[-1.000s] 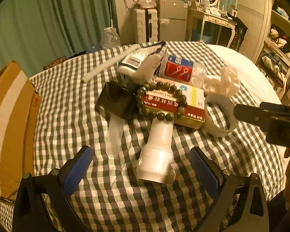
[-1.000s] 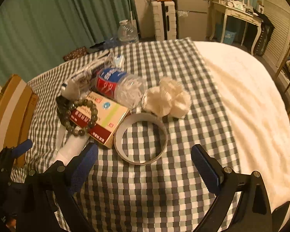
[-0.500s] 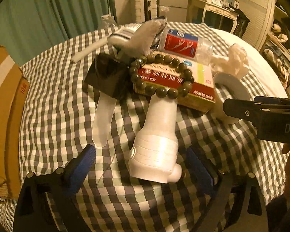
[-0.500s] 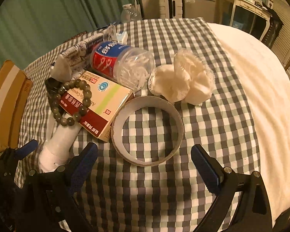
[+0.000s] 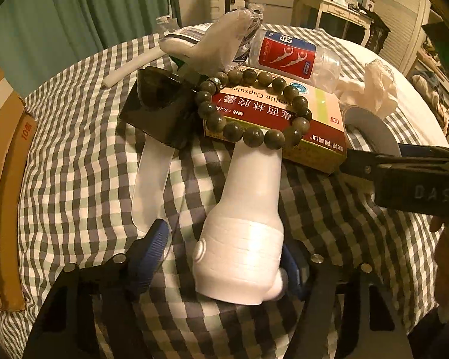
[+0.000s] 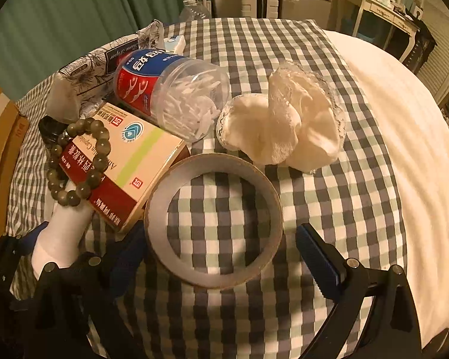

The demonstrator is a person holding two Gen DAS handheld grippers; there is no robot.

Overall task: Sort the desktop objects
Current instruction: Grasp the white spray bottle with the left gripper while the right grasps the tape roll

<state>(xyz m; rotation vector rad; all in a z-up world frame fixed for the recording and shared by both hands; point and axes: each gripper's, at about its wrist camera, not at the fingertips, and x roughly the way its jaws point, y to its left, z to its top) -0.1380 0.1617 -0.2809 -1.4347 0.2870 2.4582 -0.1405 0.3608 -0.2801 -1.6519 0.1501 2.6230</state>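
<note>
We have our left gripper (image 5: 224,257) down over the white plastic device (image 5: 242,239), which lies on the checked cloth (image 5: 74,149) with its narrow end under the bead bracelet (image 5: 251,107) and the medicine box (image 5: 284,119). Its jaws are closing around the wide end (the right pad looks to be at its side, the left still short of it). Our right gripper (image 6: 224,251) stands wide open astride the tape ring (image 6: 214,221), gripping nothing.

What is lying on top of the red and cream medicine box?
A bead bracelet lies on the medicine box, one end overhanging the white device. The printing beneath the beads is covered.
</note>
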